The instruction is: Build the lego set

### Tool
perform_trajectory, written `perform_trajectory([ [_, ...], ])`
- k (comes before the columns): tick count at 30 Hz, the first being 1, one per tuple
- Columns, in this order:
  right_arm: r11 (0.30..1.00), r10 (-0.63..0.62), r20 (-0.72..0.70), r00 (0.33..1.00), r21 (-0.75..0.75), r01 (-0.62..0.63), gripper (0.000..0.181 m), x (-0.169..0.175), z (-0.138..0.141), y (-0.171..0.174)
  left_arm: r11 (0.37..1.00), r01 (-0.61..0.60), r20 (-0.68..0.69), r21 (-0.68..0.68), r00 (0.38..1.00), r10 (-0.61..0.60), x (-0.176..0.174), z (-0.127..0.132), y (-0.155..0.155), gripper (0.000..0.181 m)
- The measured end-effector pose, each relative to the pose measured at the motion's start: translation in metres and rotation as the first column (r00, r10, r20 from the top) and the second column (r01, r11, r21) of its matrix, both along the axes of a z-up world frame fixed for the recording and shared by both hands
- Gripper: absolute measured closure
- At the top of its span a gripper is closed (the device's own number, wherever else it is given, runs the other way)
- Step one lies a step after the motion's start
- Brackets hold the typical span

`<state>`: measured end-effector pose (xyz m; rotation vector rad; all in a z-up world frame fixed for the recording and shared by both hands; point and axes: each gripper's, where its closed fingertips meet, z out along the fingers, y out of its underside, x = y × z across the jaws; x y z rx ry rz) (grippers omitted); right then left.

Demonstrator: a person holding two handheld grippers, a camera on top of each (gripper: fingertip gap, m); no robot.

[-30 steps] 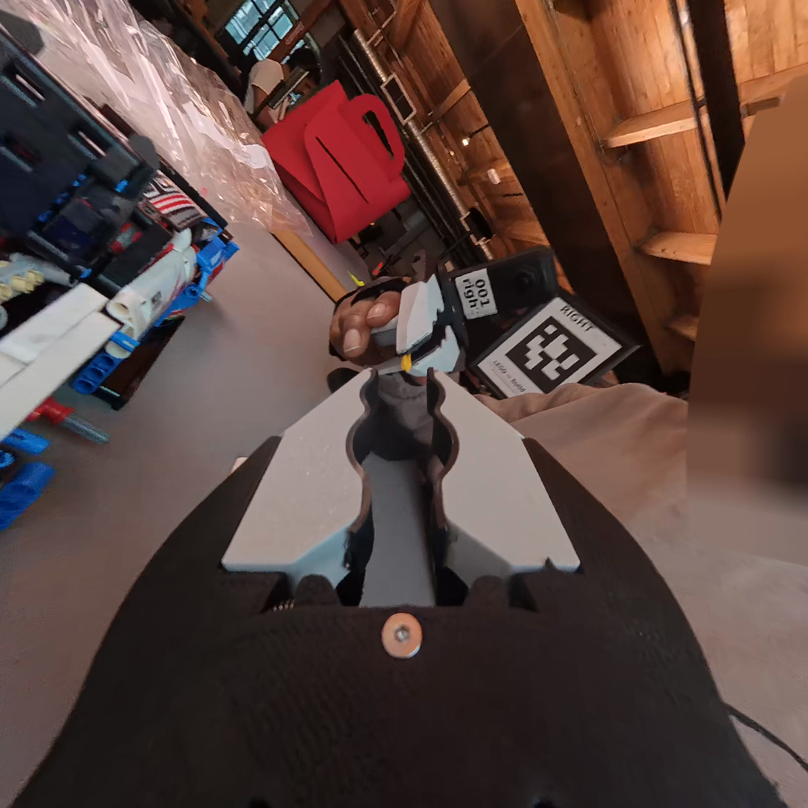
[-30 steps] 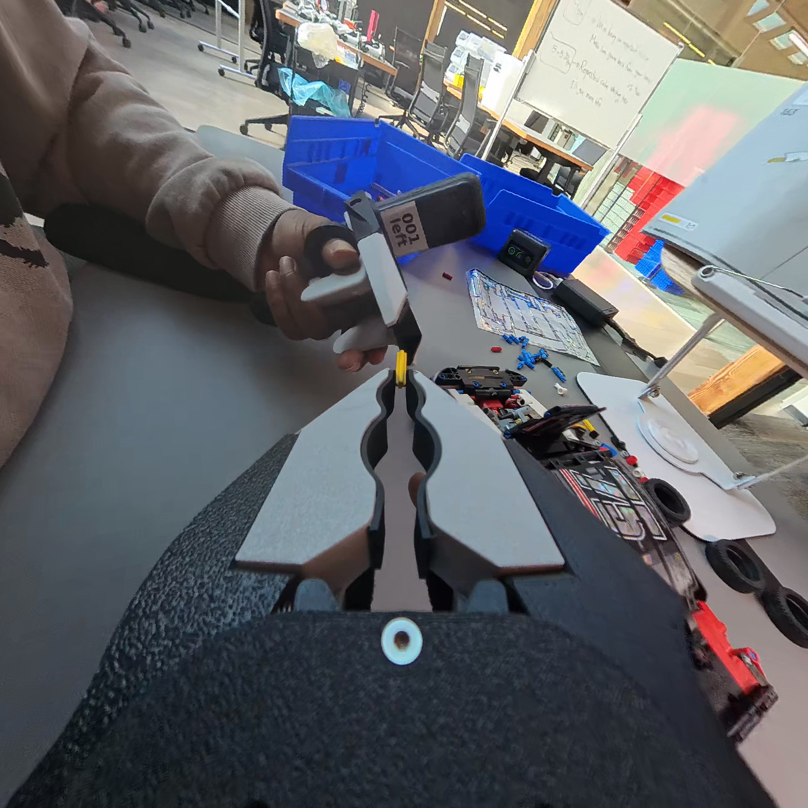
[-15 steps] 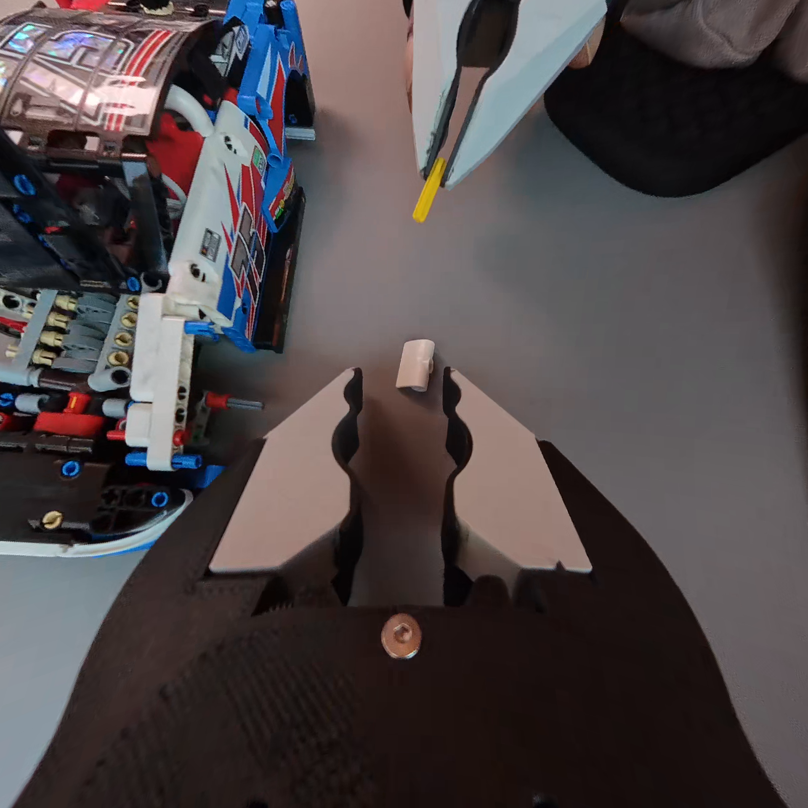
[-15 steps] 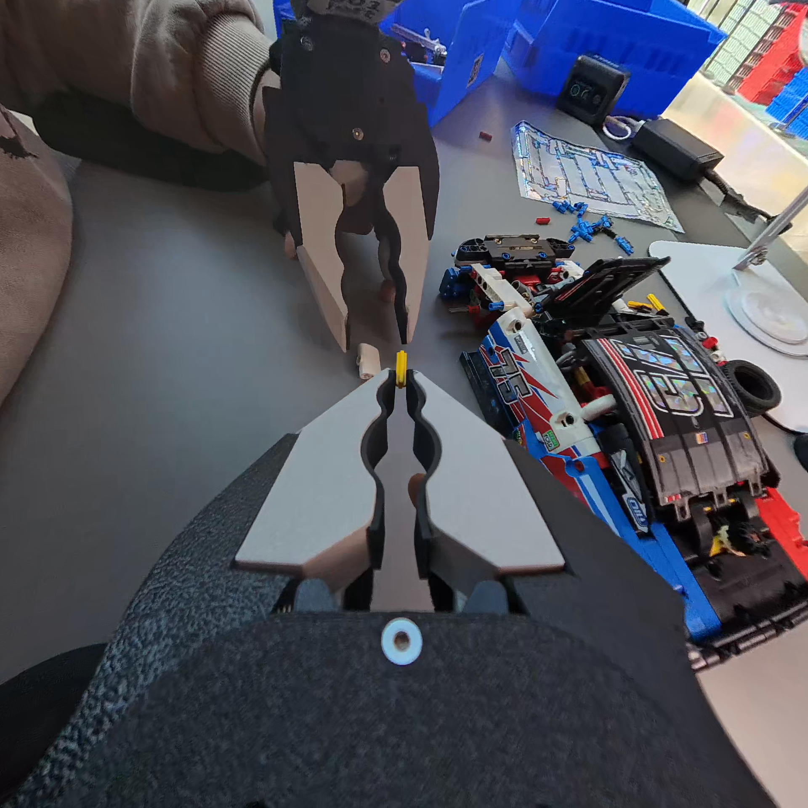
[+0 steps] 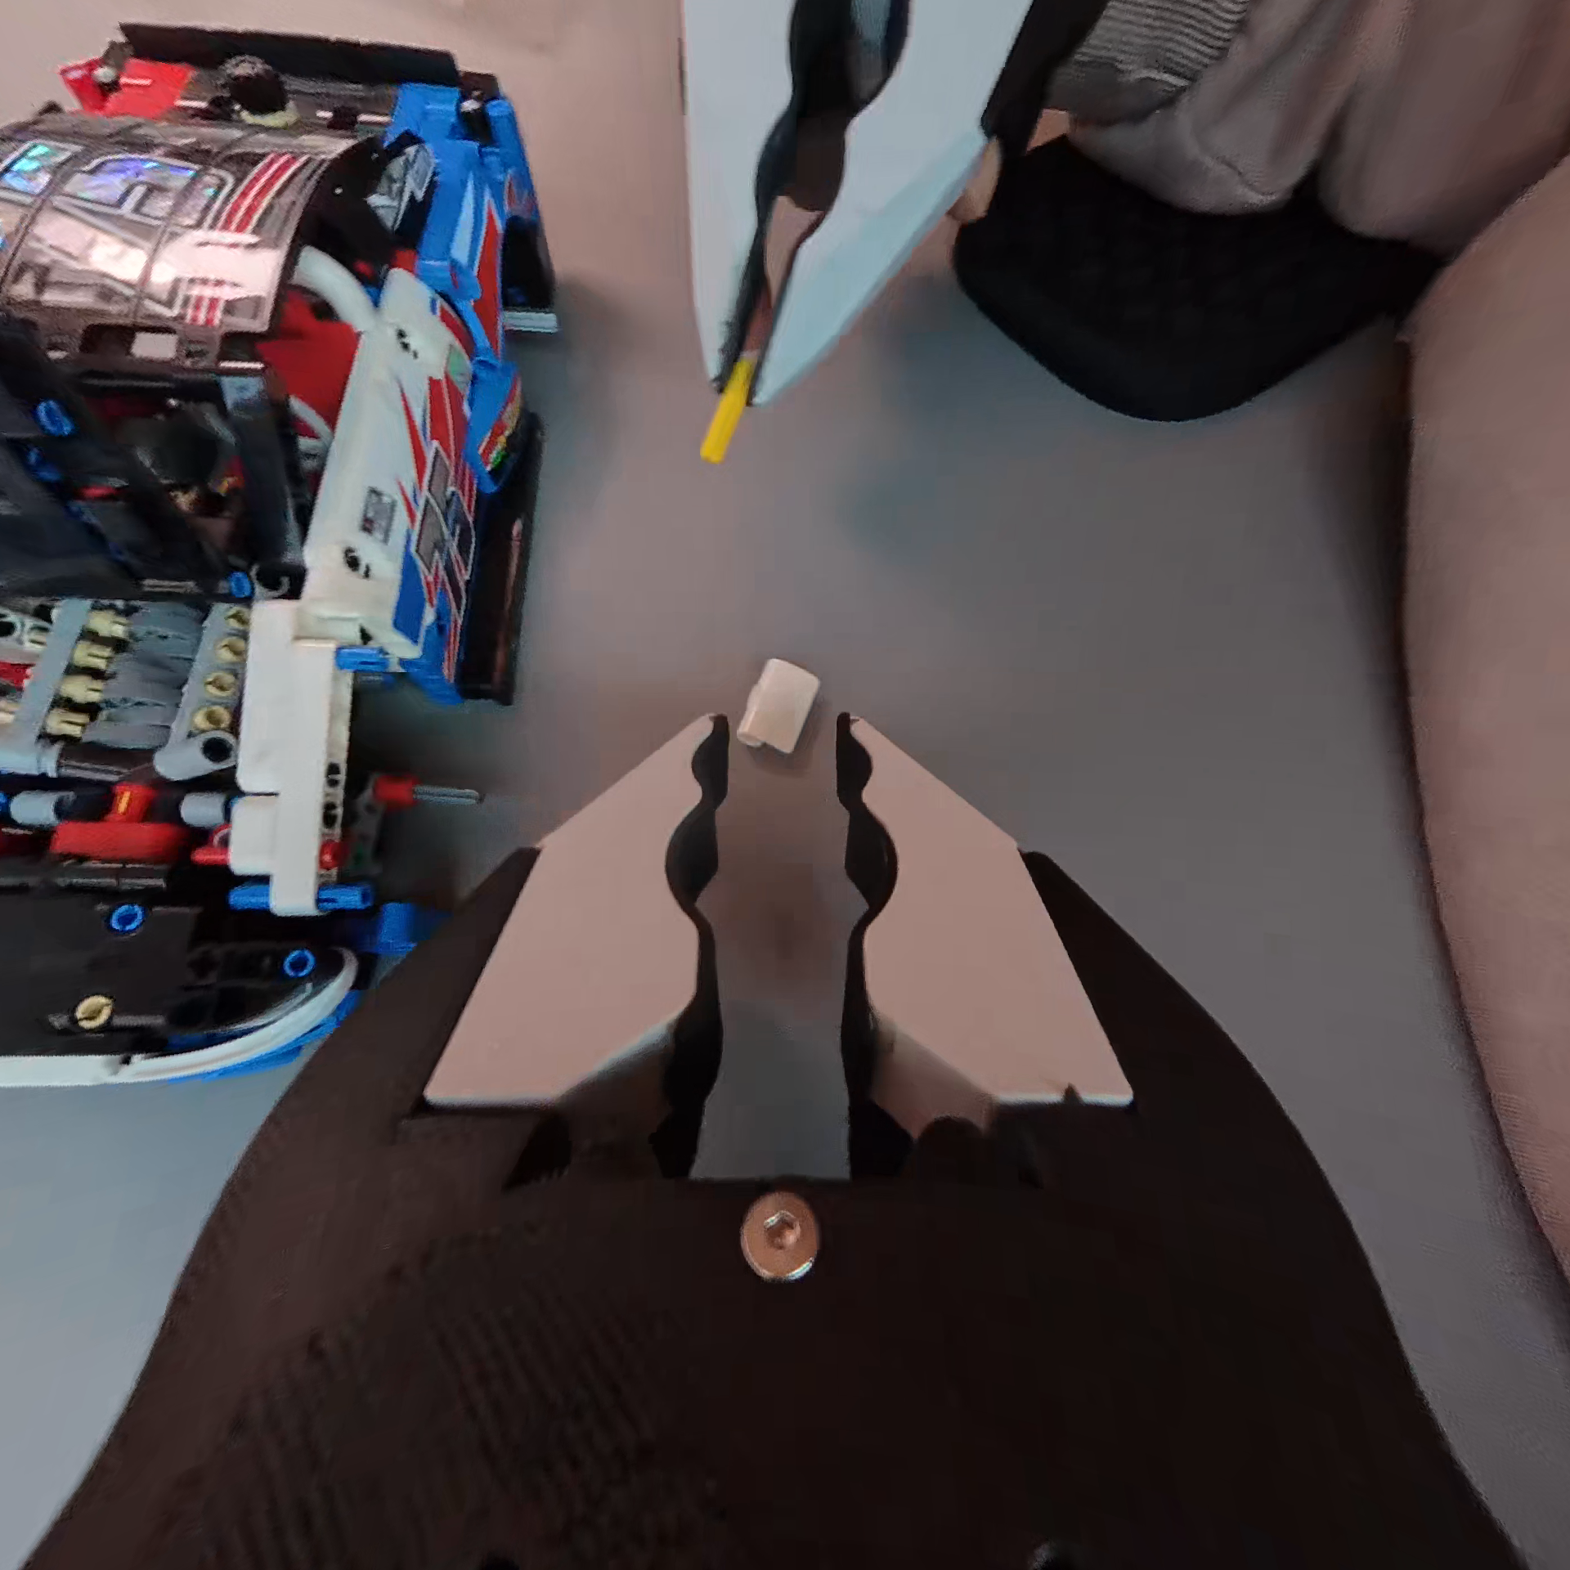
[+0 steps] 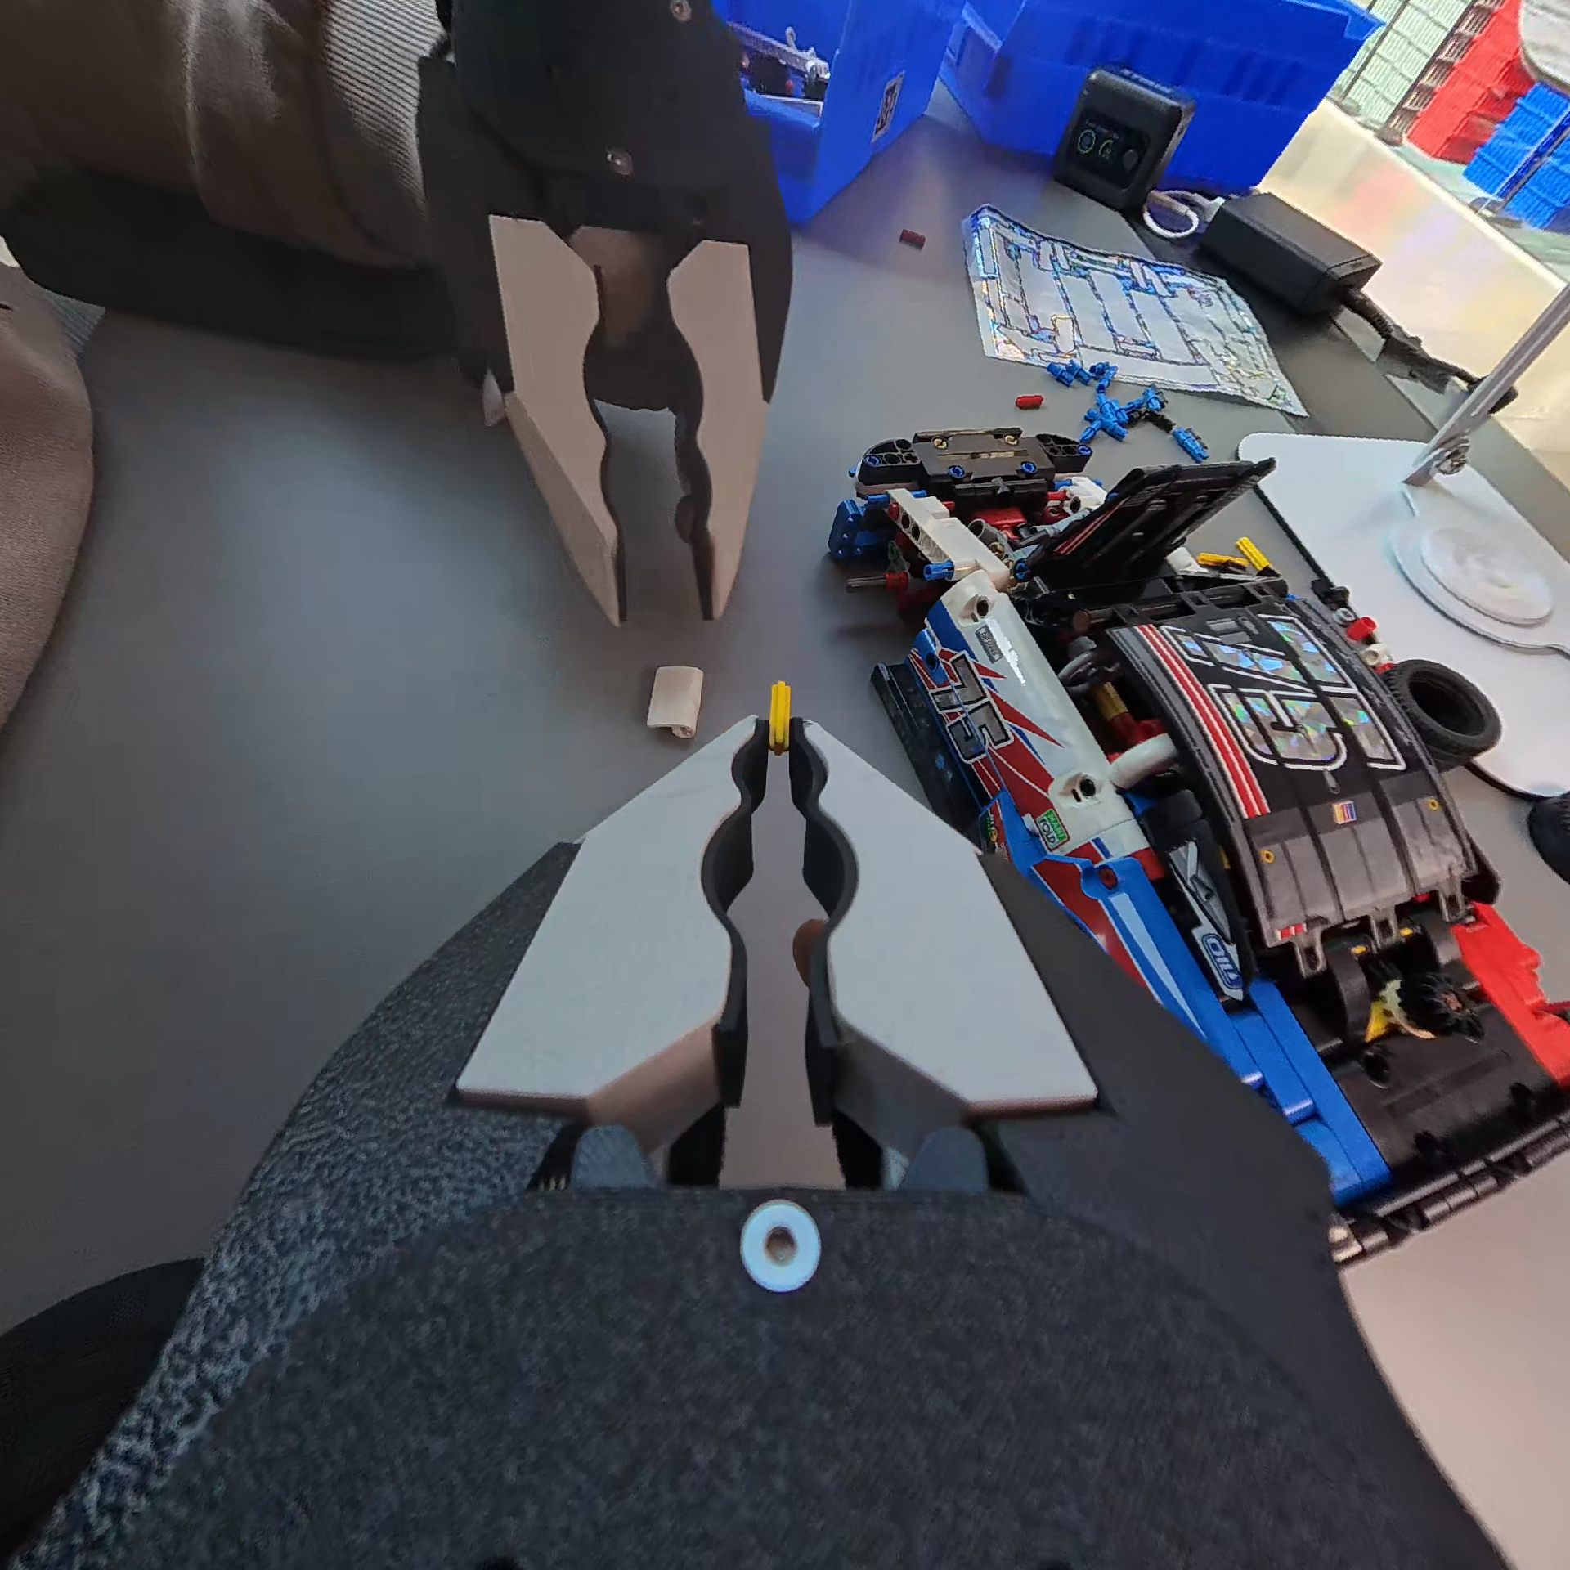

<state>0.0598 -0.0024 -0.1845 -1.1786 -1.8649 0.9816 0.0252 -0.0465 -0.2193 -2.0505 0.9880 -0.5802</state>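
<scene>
A small white connector piece [image 5: 777, 706] lies on the grey table just ahead of my left gripper [image 5: 782, 720], which is open and empty, tips pointing down at it. It also shows in the right wrist view [image 6: 675, 694], below the left gripper [image 6: 663, 613]. My right gripper [image 6: 779, 722] is shut on a thin yellow axle [image 6: 779, 704]; in the left wrist view the axle [image 5: 727, 420] sticks out of its tips [image 5: 741, 384]. The partly built blue, white, red and black race car [image 6: 1189, 765] stands to the right, and it also shows in the left wrist view [image 5: 255, 510].
Blue bins [image 6: 1062, 76], a sticker sheet [image 6: 1121, 314], loose blue pins [image 6: 1113, 408], a black power brick [image 6: 1283, 251], loose tyres [image 6: 1444, 709] and a white lamp base [image 6: 1461, 544] lie beyond the car. A person's sleeve [image 5: 1478, 680] borders the table; a black pad [image 5: 1172, 289] lies near it. Left tips to right tips: about 7 cm.
My left gripper swung from pointing up into the room to pointing down at the table over the white piece. My right gripper tilted down too, keeping the yellow axle.
</scene>
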Motion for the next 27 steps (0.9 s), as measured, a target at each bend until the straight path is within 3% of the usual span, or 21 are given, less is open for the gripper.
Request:
perform_trajectory([
  [4,0.999,0.028,0.046,0.999,-0.019,-0.027,0.179,0.004,-0.007,-0.005,1.000,0.014,-0.086,-0.005,0.996,-0.014,0.006,-0.013,0.007,0.143],
  [7,0.999,0.049,0.068,0.996,-0.018,-0.048,0.178,0.004,-0.012,-0.011,0.998,0.060,-0.172,0.034,0.984,-0.053,0.012,-0.020,0.007,0.145],
  [14,0.997,0.069,0.065,0.995,-0.036,-0.067,0.178,0.002,-0.012,-0.016,0.997,0.077,-0.183,0.019,0.980,-0.072,0.014,-0.021,0.005,0.152],
  [16,0.997,0.072,0.057,0.996,-0.047,-0.069,0.178,0.002,-0.011,-0.017,0.996,0.074,-0.207,0.046,0.976,-0.063,0.013,-0.021,0.006,0.167],
  [20,0.994,0.072,0.016,0.997,-0.078,-0.071,0.179,0.000,-0.002,-0.019,0.994,0.080,-0.220,0.074,0.973,-0.062,0.011,-0.020,0.005,0.167],
  [27,0.988,0.071,-0.056,0.996,-0.131,-0.078,0.179,-0.002,0.014,-0.020,0.984,-0.010,-0.002,0.177,1.000,0.011,0.000,0.015,-0.001,0.167],
])
